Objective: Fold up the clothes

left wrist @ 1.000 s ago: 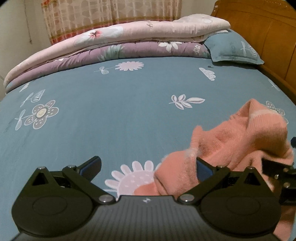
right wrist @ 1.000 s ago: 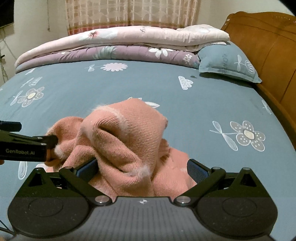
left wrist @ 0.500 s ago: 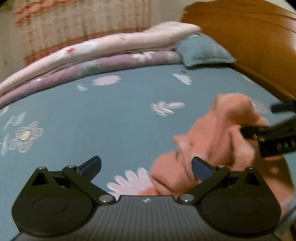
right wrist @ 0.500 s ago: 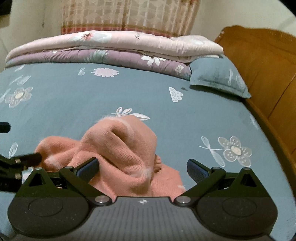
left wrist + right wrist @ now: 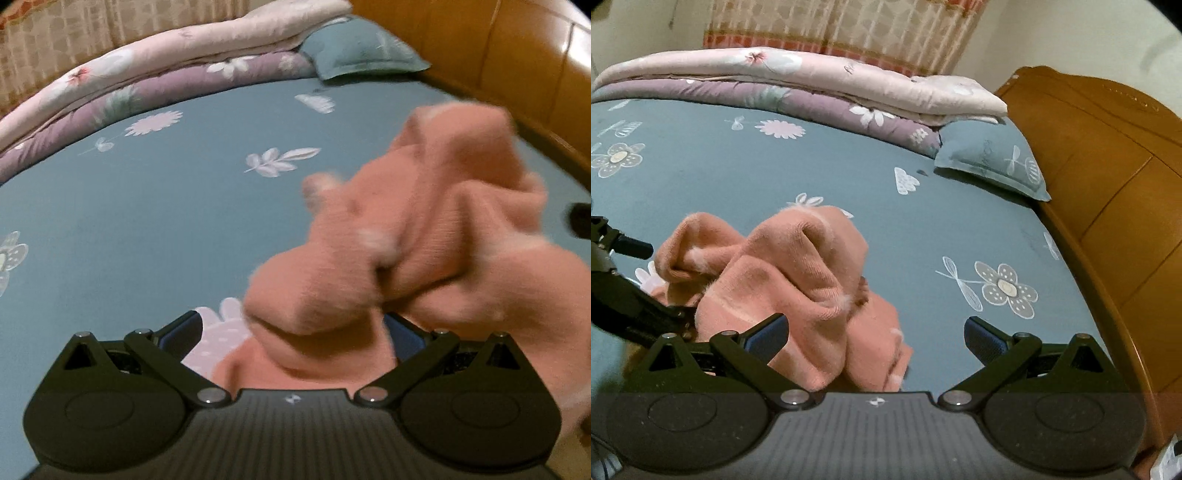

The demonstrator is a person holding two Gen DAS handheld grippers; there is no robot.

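Note:
A crumpled salmon-pink knit garment (image 5: 424, 240) lies heaped on the blue floral bed sheet (image 5: 147, 229). It is blurred in the left wrist view. My left gripper (image 5: 293, 336) is open, with a fold of the garment bulging between its fingers and over the right fingertip (image 5: 404, 341). My right gripper (image 5: 875, 332) is open too. The garment (image 5: 783, 280) sits at its front left and drapes around the left fingertip (image 5: 764, 338). The left gripper's black body (image 5: 624, 299) shows at the left edge, touching the cloth.
Folded pink and purple quilts (image 5: 812, 85) run along the far side of the bed, with a teal pillow (image 5: 993, 158) beside them. A wooden headboard (image 5: 1108, 184) lines the right side. Bare sheet (image 5: 960, 236) spreads right of the garment.
The left gripper has swung right toward the headboard and closed in on the garment, which now fills its view. The right gripper has risen and tilted. The heap has shifted shape.

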